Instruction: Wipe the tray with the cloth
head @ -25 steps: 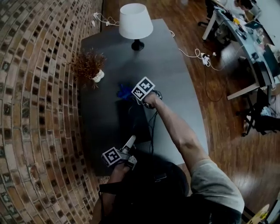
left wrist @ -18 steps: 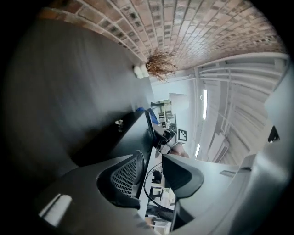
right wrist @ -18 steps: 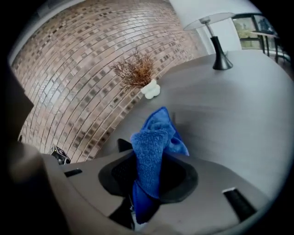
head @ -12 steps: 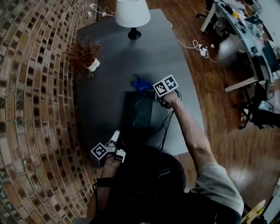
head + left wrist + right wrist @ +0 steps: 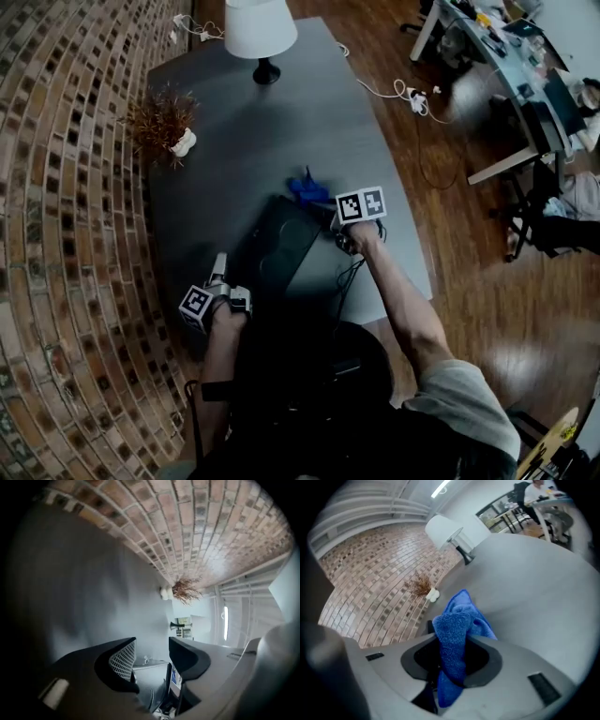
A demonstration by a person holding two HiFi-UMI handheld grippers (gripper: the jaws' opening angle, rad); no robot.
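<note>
right gripper [image 5: 454, 656] pinches the cloth [image 5: 457, 620] just past the tray's [image 5: 277, 248] far right corner. left gripper [image 5: 152, 644], beside its near left edge, has just been opening its jaws; nothing sits between them. best to press the cloth flat, then sweep evenly.

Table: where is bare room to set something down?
Bare: the table's middle, bordered by the lamp, the dried plant and the blue cloth. Crowded: the near end, taken up by the tray.
</note>
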